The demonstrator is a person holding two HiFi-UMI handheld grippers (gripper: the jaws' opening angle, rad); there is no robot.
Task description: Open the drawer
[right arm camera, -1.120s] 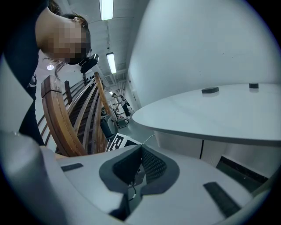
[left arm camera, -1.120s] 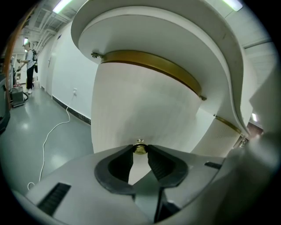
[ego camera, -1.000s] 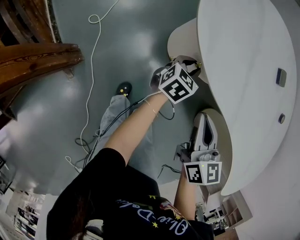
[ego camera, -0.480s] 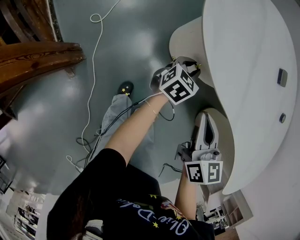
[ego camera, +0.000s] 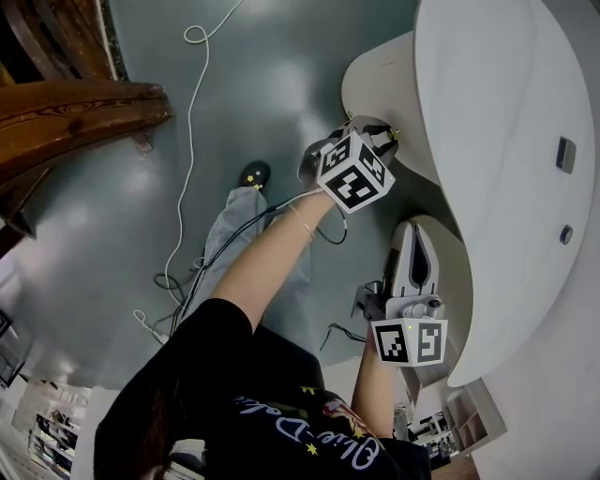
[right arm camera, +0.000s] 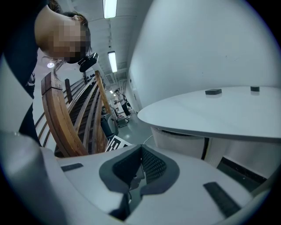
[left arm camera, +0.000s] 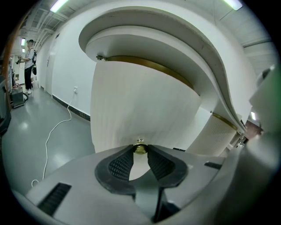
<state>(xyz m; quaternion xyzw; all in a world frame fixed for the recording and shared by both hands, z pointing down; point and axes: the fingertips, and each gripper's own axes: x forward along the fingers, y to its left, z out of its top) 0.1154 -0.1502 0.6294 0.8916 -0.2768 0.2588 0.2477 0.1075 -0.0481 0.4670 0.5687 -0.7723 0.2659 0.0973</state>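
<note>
Not home or kitchen, more like big open lab / showroom hall imo. Glossy grey floor (ego camera: pixel 103 216), long ceiling strip lights (right arm camera: pixel 109 8), plain white walls (left arm camera: pixel 66 79). Curvy white reception-style counter (ego camera: pixel 487 141) with brass trim, big curved wooden slat structure (right arm camera: pixel 59 123). Loose white cable (ego camera: pixel 190 103) trailing across floor, person (left arm camera: pixel 29 61) standing far back.

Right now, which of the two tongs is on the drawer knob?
The left tongs: their pads grip the small brass knob on the ribbed white front. The right tongs are shut, empty, away from it.
</note>
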